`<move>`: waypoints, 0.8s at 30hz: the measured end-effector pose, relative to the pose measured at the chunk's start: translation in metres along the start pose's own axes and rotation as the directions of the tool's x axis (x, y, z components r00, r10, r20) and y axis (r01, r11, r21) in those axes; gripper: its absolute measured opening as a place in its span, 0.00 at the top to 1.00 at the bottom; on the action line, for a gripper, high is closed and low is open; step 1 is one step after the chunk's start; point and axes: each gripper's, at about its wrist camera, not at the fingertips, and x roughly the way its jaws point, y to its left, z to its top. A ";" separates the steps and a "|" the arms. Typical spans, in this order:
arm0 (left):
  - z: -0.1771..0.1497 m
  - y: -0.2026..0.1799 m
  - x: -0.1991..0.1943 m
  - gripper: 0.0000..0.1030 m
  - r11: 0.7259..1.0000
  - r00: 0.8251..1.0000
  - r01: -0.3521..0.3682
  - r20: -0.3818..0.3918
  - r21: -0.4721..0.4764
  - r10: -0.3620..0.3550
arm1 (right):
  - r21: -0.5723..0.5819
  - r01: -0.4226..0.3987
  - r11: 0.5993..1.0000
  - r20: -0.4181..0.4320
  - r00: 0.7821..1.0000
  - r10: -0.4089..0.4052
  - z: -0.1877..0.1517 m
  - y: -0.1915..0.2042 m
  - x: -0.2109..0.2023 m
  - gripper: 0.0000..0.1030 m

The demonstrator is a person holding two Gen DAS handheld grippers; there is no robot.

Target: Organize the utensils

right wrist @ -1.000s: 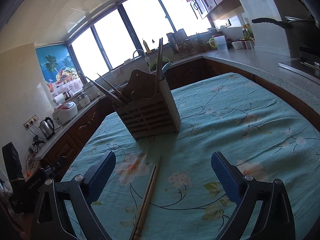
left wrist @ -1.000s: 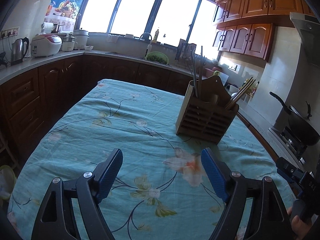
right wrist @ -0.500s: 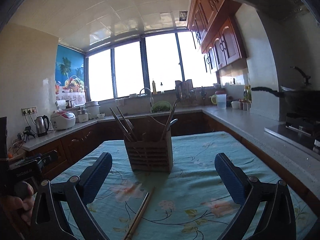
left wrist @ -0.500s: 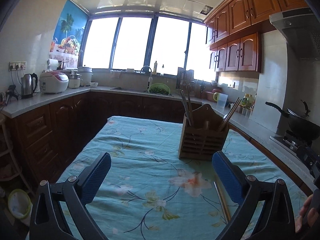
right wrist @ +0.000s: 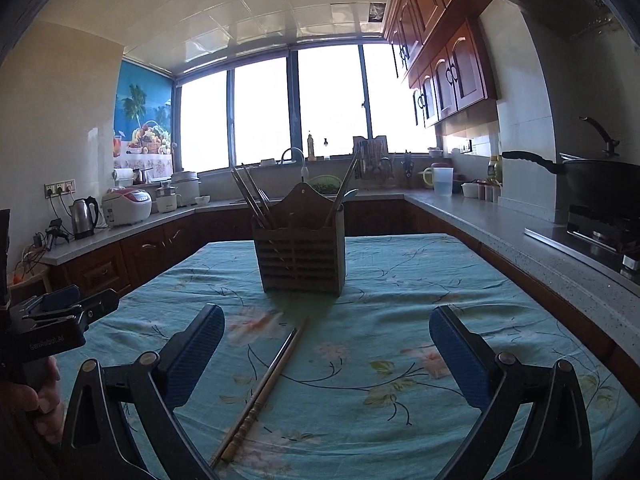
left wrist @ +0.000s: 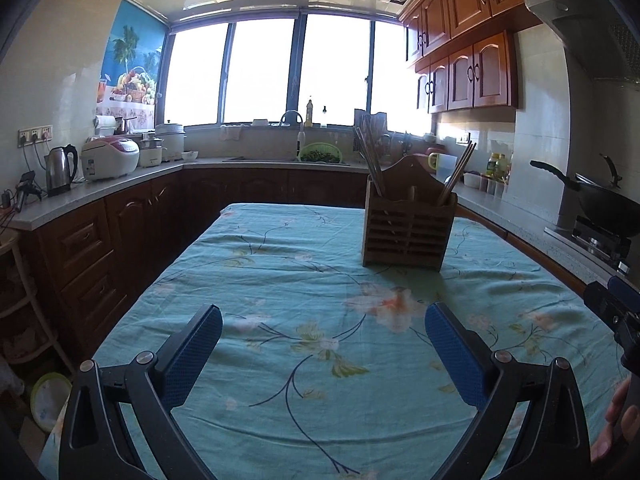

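A slatted wooden utensil holder (left wrist: 408,228) (right wrist: 302,256) stands on the floral teal tablecloth (left wrist: 304,280) (right wrist: 400,280), with chopsticks leaning out of its compartments. A pair of chopsticks (right wrist: 266,384) lies loose on the cloth in the right wrist view, between that gripper's fingers and short of the holder. My left gripper (left wrist: 324,332) is open wide and empty, well back from the holder. My right gripper (right wrist: 326,332) is open too, hovering over the loose chopsticks without touching them. Each gripper shows at the other view's edge, in a person's hand.
Dark wood cabinets and a grey counter (left wrist: 120,184) wrap around the table. On the counter stand a kettle (left wrist: 60,170) and a rice cooker (left wrist: 110,158). A wok (left wrist: 600,200) sits on the stove at right. A sink and green basket (left wrist: 320,154) lie under the window.
Both grippers have pulled back from the holder and rolled level, so it looks smaller and upright. The left jaws have spread wider. The loose chopsticks now lie nearer the right gripper's middle.
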 end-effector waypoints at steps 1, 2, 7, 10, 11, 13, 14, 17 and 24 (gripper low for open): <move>0.001 0.000 0.001 0.01 1.000 1.000 -0.005 -0.002 0.004 0.005 | 0.002 0.003 1.000 -0.002 1.000 -0.003 -0.001 -0.001 0.000 0.00; 0.003 0.000 0.001 0.01 1.000 1.000 -0.011 -0.001 0.008 0.011 | 0.005 0.006 1.000 -0.003 1.000 -0.006 -0.002 -0.003 0.000 0.00; 0.004 -0.002 0.004 0.01 0.998 0.999 -0.054 -0.001 0.038 0.054 | 0.020 0.028 0.999 -0.015 1.000 -0.027 -0.009 -0.011 0.001 0.00; 0.003 -0.002 0.006 0.01 0.997 0.998 -0.058 -0.004 0.042 0.059 | 0.030 0.034 0.999 -0.015 0.999 -0.034 -0.011 -0.016 0.000 0.00; 0.002 -0.002 0.006 0.01 0.997 0.998 -0.060 -0.005 0.045 0.060 | 0.030 0.038 0.999 -0.014 0.999 -0.037 -0.011 -0.018 0.000 0.00; 0.002 -0.004 0.007 0.01 0.996 0.998 -0.067 -0.005 0.056 0.067 | 0.030 0.045 0.999 -0.013 0.999 -0.044 -0.011 -0.019 0.001 0.00; 0.002 -0.005 0.007 0.01 0.996 0.997 -0.071 -0.004 0.061 0.071 | 0.033 0.047 0.998 -0.013 0.999 -0.046 -0.011 -0.019 0.000 0.00; -0.001 -0.004 0.007 0.01 0.995 0.997 -0.073 0.000 0.069 0.073 | 0.042 0.047 0.998 -0.013 0.999 -0.046 -0.012 -0.021 0.000 0.00; -0.003 0.001 0.009 0.01 0.994 0.997 -0.077 0.002 0.072 0.077 | 0.039 0.049 0.998 -0.010 0.999 -0.048 -0.013 -0.020 -0.001 0.00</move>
